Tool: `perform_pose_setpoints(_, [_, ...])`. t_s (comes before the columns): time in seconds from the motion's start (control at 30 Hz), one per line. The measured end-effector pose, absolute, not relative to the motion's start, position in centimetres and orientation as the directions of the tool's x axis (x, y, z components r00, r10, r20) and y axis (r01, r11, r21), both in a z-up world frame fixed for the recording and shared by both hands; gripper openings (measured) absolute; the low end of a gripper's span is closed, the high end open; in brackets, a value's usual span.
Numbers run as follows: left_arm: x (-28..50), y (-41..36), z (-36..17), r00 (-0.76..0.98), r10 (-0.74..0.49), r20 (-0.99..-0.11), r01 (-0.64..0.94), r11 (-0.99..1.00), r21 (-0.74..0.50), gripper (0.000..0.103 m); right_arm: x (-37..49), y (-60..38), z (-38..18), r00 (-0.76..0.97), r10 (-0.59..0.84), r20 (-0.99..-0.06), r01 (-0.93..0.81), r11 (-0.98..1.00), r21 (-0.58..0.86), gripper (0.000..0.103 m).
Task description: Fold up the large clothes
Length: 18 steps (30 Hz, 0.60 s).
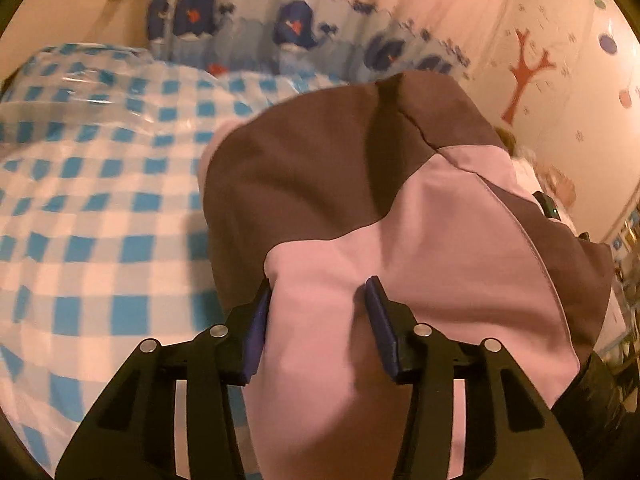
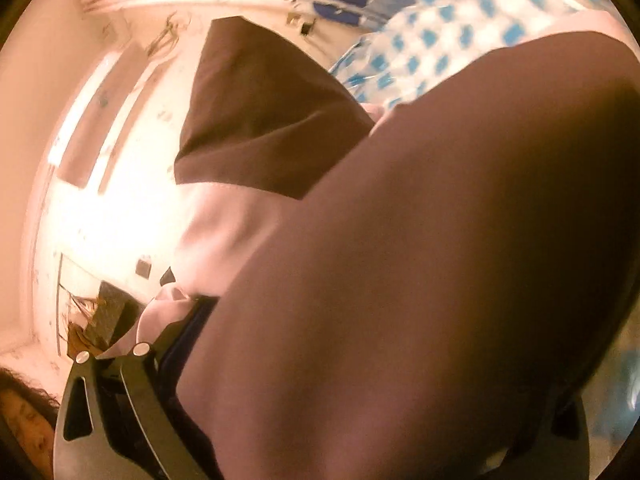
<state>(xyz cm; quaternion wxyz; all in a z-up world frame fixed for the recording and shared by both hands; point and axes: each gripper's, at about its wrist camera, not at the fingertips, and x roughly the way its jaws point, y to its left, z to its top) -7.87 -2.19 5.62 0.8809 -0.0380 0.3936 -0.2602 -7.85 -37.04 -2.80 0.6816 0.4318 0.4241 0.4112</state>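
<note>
The black left gripper (image 1: 318,322) with blue pads has a pink and brown fabric garment (image 1: 400,220) bunched between its spread jaws, seemingly pinched, above a blue-and-white checked bedcover (image 1: 100,200) under a whale-print curtain (image 1: 296,28).

A bed cover (image 1: 100,208) in blue-and-white check fills the left half of the left wrist view, glossy in places. Behind it, along the top of the frame, hangs a curtain (image 1: 288,28) printed with dark blue whales. At the upper right a pale wall (image 1: 568,92) carries a reddish tree sticker (image 1: 524,76) and coloured dots. Warm, pinkish light washes everything; the right wrist view shows a bright, overexposed wall (image 2: 100,208) at left.
</note>
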Motion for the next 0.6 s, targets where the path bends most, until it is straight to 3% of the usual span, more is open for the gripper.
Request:
perform_pose_setpoints(0.07, [-7.8, -0.3, 6.7, 0.587, -0.48, -0.651, 0.418, 0.869, -0.264, 0.039, -6.4, -34.7, -1.7, 0.272, 0.934, -0.231, -0.231, 0.296, 0.927, 0.098])
perform_pose_setpoints(0.1, [-7.7, 0.8, 7.6, 0.607, -0.481, -0.632, 0.42, 0.87, -0.259, 0.021, -5.5, -33.4, -1.4, 0.257, 0.938, -0.235, -0.245, 0.298, 0.923, 0.098])
perform_pose_setpoints(0.17, [-7.9, 2.0, 9.9, 0.616, -0.528, -0.585, 0.465, 0.843, -0.27, 0.01, -3.3, -29.6, -0.4, 0.205, 0.951, -0.233, -0.293, 0.287, 0.912, 0.098])
perform_pose_setpoints(0.23, [-7.4, 1.7, 11.6, 0.654, -0.438, -0.617, 0.467, 0.875, -0.128, 0.007, -0.9, -24.0, 0.4, 0.133, 0.957, -0.258, -0.352, 0.289, 0.89, 0.098])
perform_pose_setpoints(0.37, [-6.3, 5.2, 10.6, 0.658, -0.374, -0.653, 0.406, 0.907, -0.11, 0.016, 1.3, -18.9, -0.8, 0.048, 0.932, -0.36, -0.404, 0.347, 0.846, 0.098])
perform_pose_setpoints(0.43, [-6.4, 10.9, 9.5, 0.675, -0.452, -0.583, 0.348, 0.892, -0.288, 0.018, 1.3, -20.1, -2.2, 0.074, 0.903, -0.423, -0.388, 0.417, 0.822, 0.098])
perform_pose_setpoints(0.47, [-6.5, 13.0, 9.0, 0.684, -0.49, -0.54, 0.337, 0.869, -0.361, 0.033, 0.5, -21.1, -2.9, 0.077, 0.896, -0.436, -0.377, 0.431, 0.82, 0.098])
perform_pose_setpoints(0.5, [-7.1, 16.1, 8.0, 0.712, -0.523, -0.468, 0.306, 0.832, -0.463, 0.038, -0.1, -22.8, -3.6, 0.076, 0.888, -0.453, -0.359, 0.448, 0.819, 0.098])
perform_pose_setpoints(0.6, [-7.7, 20.5, 4.5, 0.74, -0.565, -0.365, 0.245, 0.732, -0.636, 0.039, -0.8, -25.7, -6.1, 0.079, 0.841, -0.536, -0.289, 0.534, 0.795, 0.098])
